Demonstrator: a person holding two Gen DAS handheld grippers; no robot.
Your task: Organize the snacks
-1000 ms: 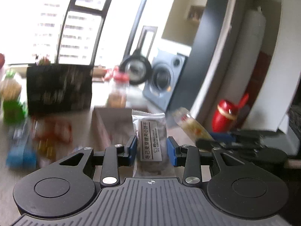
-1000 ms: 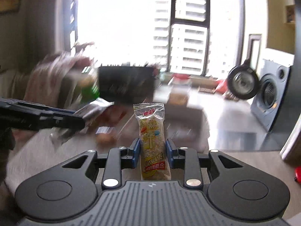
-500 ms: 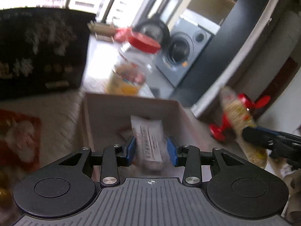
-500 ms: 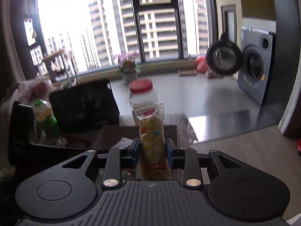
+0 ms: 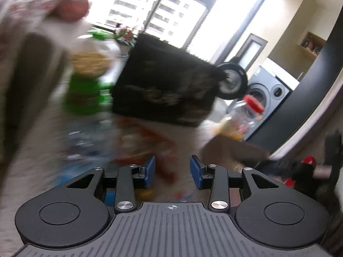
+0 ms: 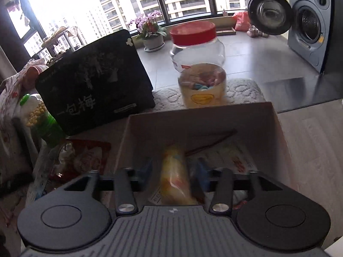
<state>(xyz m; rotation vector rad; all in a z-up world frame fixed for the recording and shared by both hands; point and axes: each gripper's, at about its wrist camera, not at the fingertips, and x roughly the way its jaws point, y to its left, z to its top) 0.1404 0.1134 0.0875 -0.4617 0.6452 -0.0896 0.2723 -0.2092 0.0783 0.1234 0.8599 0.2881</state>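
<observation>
My left gripper [image 5: 171, 172] is open and empty, over blurred loose snack packets [image 5: 141, 147] on the table. The cardboard box [image 5: 233, 150] lies to its right. In the right wrist view my right gripper [image 6: 174, 171] is open over the cardboard box [image 6: 276, 128]. A yellow snack packet [image 6: 174, 180] sits blurred between its spread fingers, free of them. Other packets [image 6: 233, 160] lie on the box floor.
A black gift box [image 6: 94, 81] stands behind the cardboard box, with a red-lidded clear jar [image 6: 199, 64] beside it. A green bottle [image 6: 40, 117] stands at the left. A red snack bag [image 6: 85, 156] lies left of the box. A washing machine [image 6: 310, 21] stands beyond.
My left gripper let go of its dark snack packet in the box and swung left over the loose snacks. My right gripper moved over the box and opened, releasing the yellow packet.
</observation>
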